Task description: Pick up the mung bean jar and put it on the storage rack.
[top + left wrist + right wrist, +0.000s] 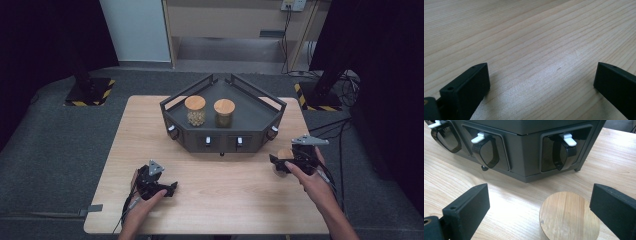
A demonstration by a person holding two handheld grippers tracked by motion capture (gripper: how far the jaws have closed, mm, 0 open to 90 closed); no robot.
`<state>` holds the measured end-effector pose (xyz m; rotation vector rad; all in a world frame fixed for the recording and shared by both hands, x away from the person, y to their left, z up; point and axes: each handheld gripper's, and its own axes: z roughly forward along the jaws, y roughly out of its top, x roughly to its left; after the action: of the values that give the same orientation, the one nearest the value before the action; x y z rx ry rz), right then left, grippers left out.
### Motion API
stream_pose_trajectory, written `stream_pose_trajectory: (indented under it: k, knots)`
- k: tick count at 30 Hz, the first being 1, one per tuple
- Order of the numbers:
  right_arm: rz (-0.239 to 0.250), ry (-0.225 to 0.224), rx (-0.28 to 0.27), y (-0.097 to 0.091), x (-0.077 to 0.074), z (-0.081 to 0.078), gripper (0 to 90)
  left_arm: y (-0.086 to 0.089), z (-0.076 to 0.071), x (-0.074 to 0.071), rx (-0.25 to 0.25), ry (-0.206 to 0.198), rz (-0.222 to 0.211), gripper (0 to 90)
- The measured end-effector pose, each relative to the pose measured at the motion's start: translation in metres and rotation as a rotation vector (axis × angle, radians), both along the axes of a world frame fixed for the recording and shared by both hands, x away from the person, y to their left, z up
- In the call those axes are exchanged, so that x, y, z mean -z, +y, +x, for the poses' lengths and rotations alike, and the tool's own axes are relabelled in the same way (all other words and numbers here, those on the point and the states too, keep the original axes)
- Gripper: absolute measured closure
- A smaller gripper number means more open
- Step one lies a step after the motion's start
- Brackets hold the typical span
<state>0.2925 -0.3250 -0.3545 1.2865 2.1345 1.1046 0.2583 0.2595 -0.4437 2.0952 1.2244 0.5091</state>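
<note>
Two black jaws of my right gripper [540, 207] stand wide apart around a round, flat wooden lid [569, 216] with fine straight grain. It faces up on the pale table [454, 177], just before the dark angular rack [529, 150], gripped by nothing.

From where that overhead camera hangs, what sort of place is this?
Probably a lab or studio set up for recording, not a home. A wooden table stands on grey carpet between dark curtains, with stand bases marked with warning stripes, and a person holds a cabled gripper in each hand.
</note>
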Motion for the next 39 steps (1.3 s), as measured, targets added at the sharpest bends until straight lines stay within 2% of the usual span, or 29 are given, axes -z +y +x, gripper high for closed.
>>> stream_pose_trajectory:
  k: [13,39]
  knots:
    - [-0.004,0.002,0.03,-0.012,0.012,-0.007,2.6,0.0,0.0,0.0,0.0,0.0,0.0,0.0]
    - [-0.003,0.051,0.066,-0.026,0.033,-0.012,2.7,0.0,0.0,0.0,-0.001,0.0,0.0,0.0]
